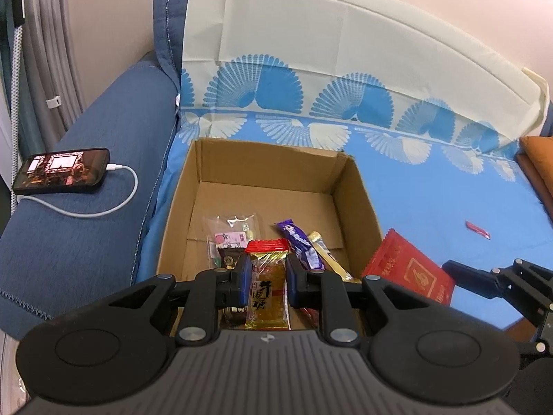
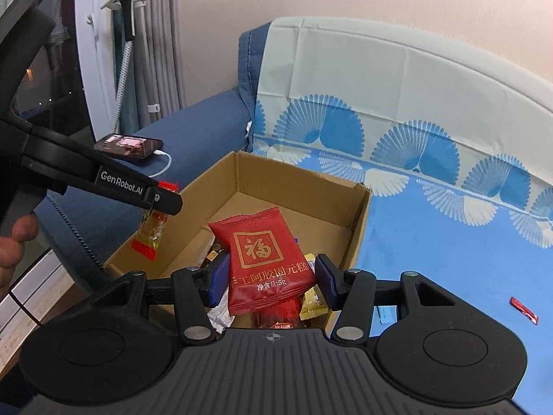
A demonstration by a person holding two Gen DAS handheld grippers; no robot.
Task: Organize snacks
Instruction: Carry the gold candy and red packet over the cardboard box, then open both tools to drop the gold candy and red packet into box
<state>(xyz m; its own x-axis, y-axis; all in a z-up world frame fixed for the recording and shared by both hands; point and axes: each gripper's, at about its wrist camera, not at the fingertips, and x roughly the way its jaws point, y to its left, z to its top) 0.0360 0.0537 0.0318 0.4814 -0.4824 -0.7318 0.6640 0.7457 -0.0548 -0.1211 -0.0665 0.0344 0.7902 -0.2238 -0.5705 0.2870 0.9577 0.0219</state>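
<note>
My left wrist view looks straight down into the cardboard box (image 1: 266, 186), showing snacks on its floor: a clear packet (image 1: 231, 233), a purple wrapper (image 1: 300, 243) and a gold stick (image 1: 328, 259). My right wrist view hides most of these behind what I carry, but it alone shows my left tool (image 2: 162, 204) from the side, a hand (image 2: 15, 242) on its grip, and a dark window behind.

The box sits on a sofa seat covered by a blue cloth (image 1: 432, 200) with fan patterns that runs up the backrest. A phone (image 1: 62, 171) on a white cable (image 1: 103, 207) lies on the dark blue armrest (image 1: 86, 242). A small red wrapper (image 1: 477, 230) lies alone on the cloth, well apart from the box.

My left tool (image 1: 268, 276) is clenched on an amber candy packet (image 1: 268, 290) with red ends, held over the box's near edge. My right tool (image 2: 273, 276) grasps a red snack pouch (image 2: 268, 259) with gold lettering between its blue pads (image 2: 217, 276), over the box's near right part; from the left view that pouch (image 1: 408, 269) appears just beside the box's right wall.
</note>
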